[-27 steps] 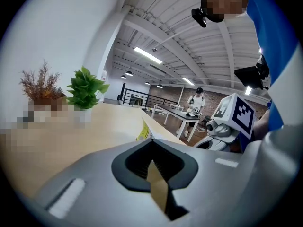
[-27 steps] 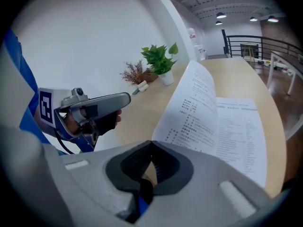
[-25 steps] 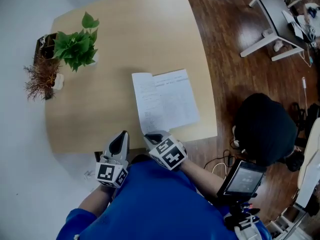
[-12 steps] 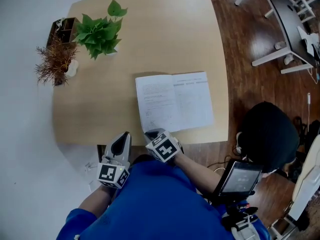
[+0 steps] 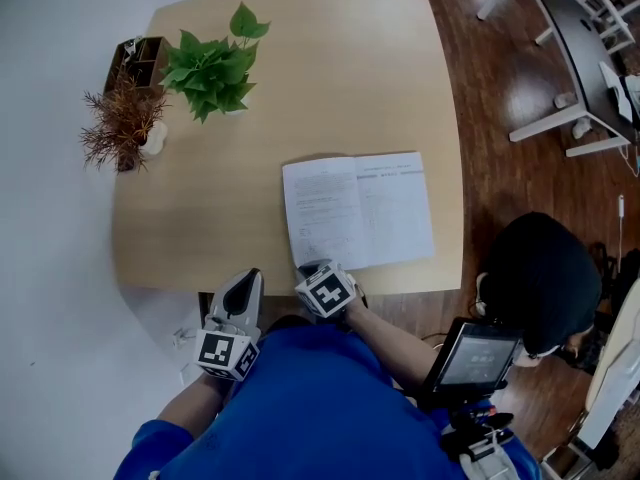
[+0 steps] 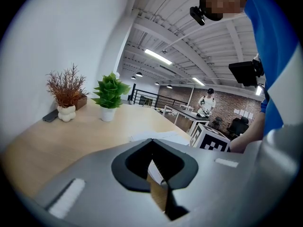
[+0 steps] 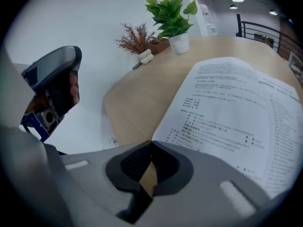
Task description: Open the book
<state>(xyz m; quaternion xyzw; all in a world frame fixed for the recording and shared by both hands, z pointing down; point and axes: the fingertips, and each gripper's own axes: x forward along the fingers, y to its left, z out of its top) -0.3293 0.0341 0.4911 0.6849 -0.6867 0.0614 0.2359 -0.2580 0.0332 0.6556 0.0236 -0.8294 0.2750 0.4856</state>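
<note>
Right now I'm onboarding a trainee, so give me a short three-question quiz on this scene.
1. True or false: the book lies open on the table.
2. In the head view, the green plant stands: A) left of the book; B) on the book; C) on the floor.
3. Fill in: the right claw has its jaws ____, holding nothing.
Key: 1 true; 2 A; 3 shut.

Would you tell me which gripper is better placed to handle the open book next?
Right, probably. The right gripper, jaws shut, sits at the near corner of the open book, whose pages fill its view. The left gripper hangs beside the table's near edge, off the book.
</note>
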